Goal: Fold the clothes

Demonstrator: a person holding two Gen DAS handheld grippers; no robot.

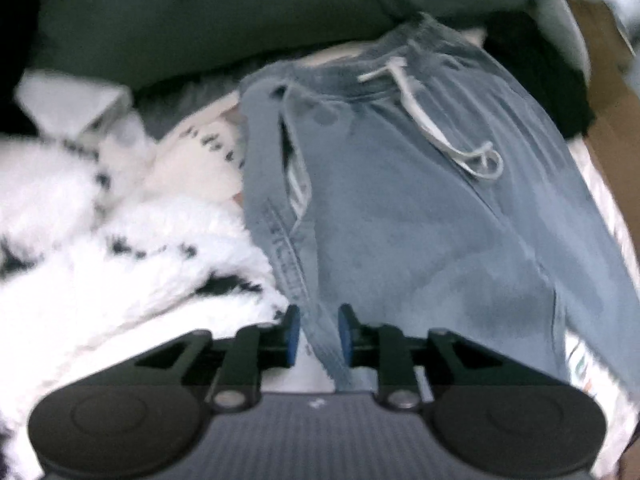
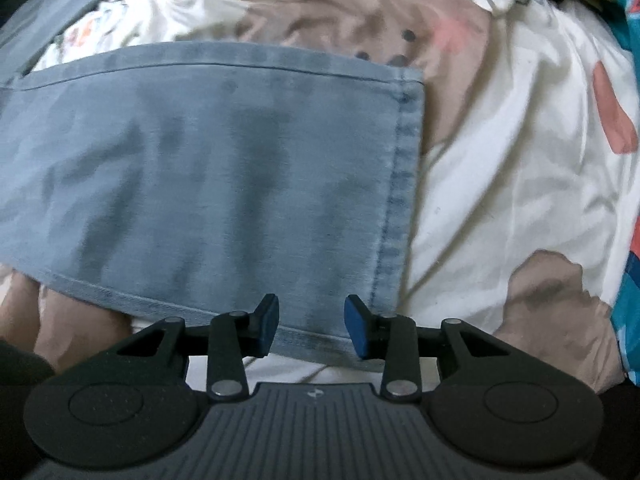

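Left gripper (image 1: 319, 334): blue pads set narrowly apart with the side-seam edge of the light blue jeans (image 1: 420, 208) passing between them; blur prevents telling whether the pads actually pinch the cloth. The jeans extend straight ahead of this tool, waistband at the far end, white drawstring (image 1: 432, 120) lying loose ahead and right of the fingers. Left of the tool, touching the jeans' edge, a fluffy white garment with black marks (image 1: 120, 240); a dark green cloth (image 1: 200, 20) lies beyond the waistband. Right gripper (image 2: 312, 330): released, pads wide apart, straddling the near edge of the jeans leg (image 2: 208, 168), nothing grasped. Stitched hem (image 2: 400, 184) just ahead and right of the right finger. Printed cream bedsheet (image 2: 500, 168) under and right of the leg.
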